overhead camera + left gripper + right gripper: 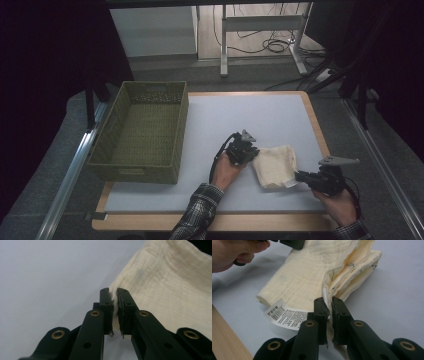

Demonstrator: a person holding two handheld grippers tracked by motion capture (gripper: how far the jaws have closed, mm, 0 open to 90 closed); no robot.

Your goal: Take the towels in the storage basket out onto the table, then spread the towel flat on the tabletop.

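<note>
The folded cream cloth [274,165] lies on the pale grey mat [235,120] that covers the table, in the near right part of it, closer to the near edge than to the far one and not far from the right edge. It is a soft, crinkled fabric folded in several layers, and a white label [284,315] with a barcode and small print hangs out at its near corner. The left gripper [114,296] has its jaws pressed together on the left edge of the cloth, so a thin fold of fabric is pinched between the two black pads; in the high view this gripper [248,152] sits just at the cloth's left side, held by the left hand [227,169] in a checked sleeve. The right gripper [329,302] is closed in the same way on the near right corner of the cloth, where the layered edges meet, with fabric caught between its jaws; in the high view it [300,176] comes in from the right, held by the right hand [341,202] near the table's near right corner. Well apart from all this, a green woven basket [177,130] stands on the left side of the mat, reaching from the far left corner almost to the near edge. The wooden rim of the table [315,120] shows around the mat.
</note>
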